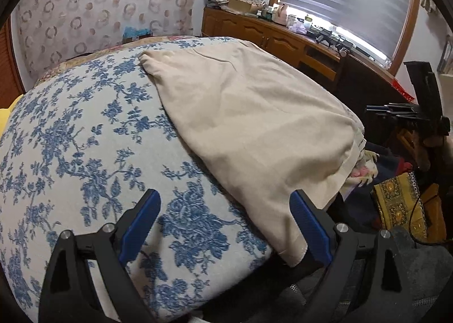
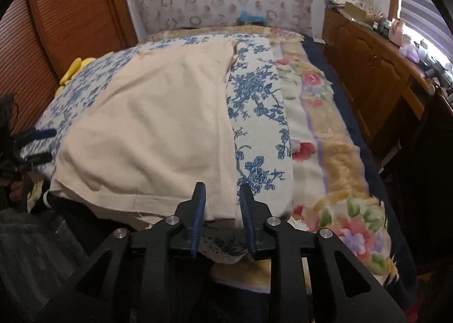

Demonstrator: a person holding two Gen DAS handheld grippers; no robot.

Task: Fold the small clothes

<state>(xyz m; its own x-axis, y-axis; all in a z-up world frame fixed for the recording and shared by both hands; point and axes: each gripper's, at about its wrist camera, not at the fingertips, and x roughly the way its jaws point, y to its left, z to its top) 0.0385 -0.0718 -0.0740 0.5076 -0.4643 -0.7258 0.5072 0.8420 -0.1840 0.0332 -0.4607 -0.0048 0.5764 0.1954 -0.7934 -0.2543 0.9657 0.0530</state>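
Observation:
A cream cloth garment (image 1: 249, 124) lies spread flat on a blue floral cover (image 1: 85, 139) on the bed; its near edge hangs a little over the bed's front edge. My left gripper (image 1: 226, 204) is open wide and empty, with the garment's near left corner beside its right finger. My right gripper (image 2: 222, 195) is open with a narrow gap, and the garment's near right corner (image 2: 218, 209) lies between its fingers. The garment (image 2: 158, 124) fills the middle of the right wrist view. The left gripper shows at the far left there (image 2: 39, 144).
A flowered blanket (image 2: 325, 153) covers the bed right of the blue cover (image 2: 254, 124). A wooden dresser (image 2: 368, 68) with clutter stands along the right under a window. A wooden louvred door (image 2: 56, 25) is at left. Bags and clothes (image 1: 396, 201) lie on the floor.

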